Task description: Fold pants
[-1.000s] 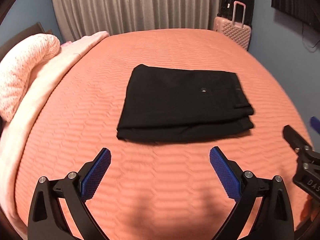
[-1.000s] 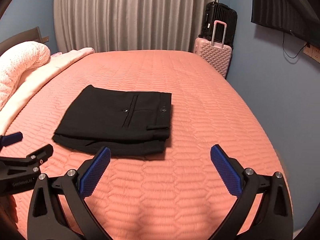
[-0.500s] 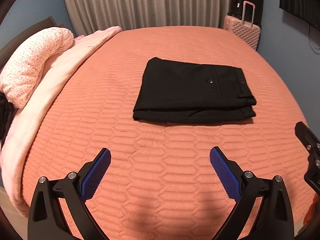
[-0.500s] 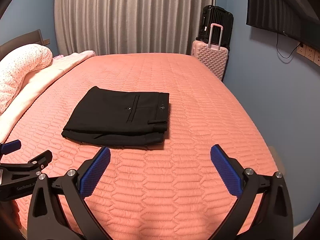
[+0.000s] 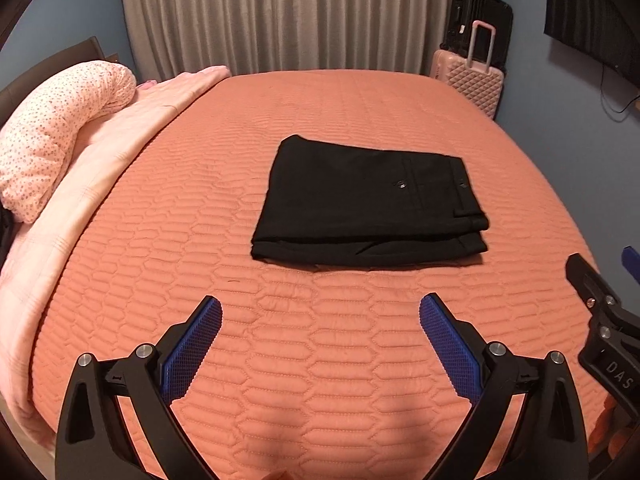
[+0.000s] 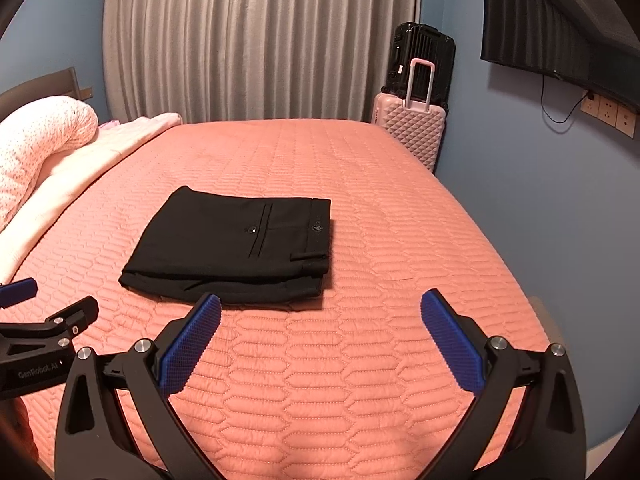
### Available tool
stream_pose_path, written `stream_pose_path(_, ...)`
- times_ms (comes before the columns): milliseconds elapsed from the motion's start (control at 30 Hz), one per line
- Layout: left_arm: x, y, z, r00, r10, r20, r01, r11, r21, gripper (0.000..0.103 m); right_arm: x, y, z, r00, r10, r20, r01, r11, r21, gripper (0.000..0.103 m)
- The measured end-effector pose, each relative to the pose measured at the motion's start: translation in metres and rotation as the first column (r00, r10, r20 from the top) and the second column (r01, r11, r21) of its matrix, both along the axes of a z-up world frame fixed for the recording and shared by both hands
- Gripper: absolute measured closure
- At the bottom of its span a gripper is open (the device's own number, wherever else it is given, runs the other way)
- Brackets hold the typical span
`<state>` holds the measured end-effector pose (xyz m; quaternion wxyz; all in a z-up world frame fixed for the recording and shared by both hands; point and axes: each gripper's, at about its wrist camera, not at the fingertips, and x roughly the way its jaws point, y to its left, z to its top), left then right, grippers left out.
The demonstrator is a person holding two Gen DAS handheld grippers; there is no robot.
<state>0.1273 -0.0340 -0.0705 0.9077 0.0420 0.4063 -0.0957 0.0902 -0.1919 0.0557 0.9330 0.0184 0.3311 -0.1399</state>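
Note:
Black pants [image 5: 368, 200] [image 6: 236, 240] lie folded into a flat rectangle on the orange quilted bed [image 5: 320, 360] [image 6: 400, 280], waistband to the right, layered edges facing me. My left gripper [image 5: 320, 316] hangs open above the bed in front of the pants, nothing between its blue pads. My right gripper [image 6: 320, 314] is also open and empty, just in front of the pants' right corner. Each gripper shows at the edge of the other's view: the right gripper [image 5: 612, 280], the left gripper [image 6: 40, 300].
A light pink blanket [image 5: 100, 168] and a dotted pillow [image 5: 52, 128] lie along the bed's left side. A pink suitcase [image 6: 412, 128] and a black suitcase [image 6: 424, 60] stand by the far right corner. Grey curtains [image 6: 260, 40] hang behind; a television [image 6: 560, 28] is on the right wall.
Both grippers have drawn back and up from the folded pants, which now look smaller and farther. The pants have not moved, and both grippers stay open.

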Motion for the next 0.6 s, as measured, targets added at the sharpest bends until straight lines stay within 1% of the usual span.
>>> stream_pose_path(67,-0.001,0.001,0.003,1.000,-0.006,-0.008,0.006,1.000,-0.017,0.005,-0.003,0.001,0.004,1.000,-0.003,0.012,0.003,1.000,-0.018,0.005)
stream_pose_path(133,-0.001,-0.001,0.006,1.000,-0.002,-0.011,0.002,1.000,-0.008,0.005,-0.005,0.003,0.009,1.000,-0.003,0.021,0.004,0.999,-0.037,0.005)
stream_pose_path(333,-0.008,-0.003,0.019,0.999,-0.026,0.045,0.027,0.999,-0.018,0.005,-0.007,0.005,0.018,0.999,0.004,0.048,-0.002,0.999,-0.034,0.005)
stream_pose_path(400,-0.009,-0.005,0.022,0.998,-0.029,0.054,0.030,0.999,-0.012,0.005,-0.007,0.006,0.019,0.999,0.002,0.049,-0.001,1.000,-0.030,0.005)
stream_pose_path(533,-0.011,-0.004,0.026,0.997,-0.037,0.070,0.039,0.999,-0.026,0.005,-0.007,0.010,0.019,0.999,0.002,0.049,0.000,0.999,-0.033,0.005)
stream_pose_path(600,-0.013,-0.004,0.025,0.997,-0.028,0.072,0.029,0.999,-0.015,0.005,-0.006,0.013,0.018,0.999,0.003,0.045,-0.001,0.999,-0.037,0.005)
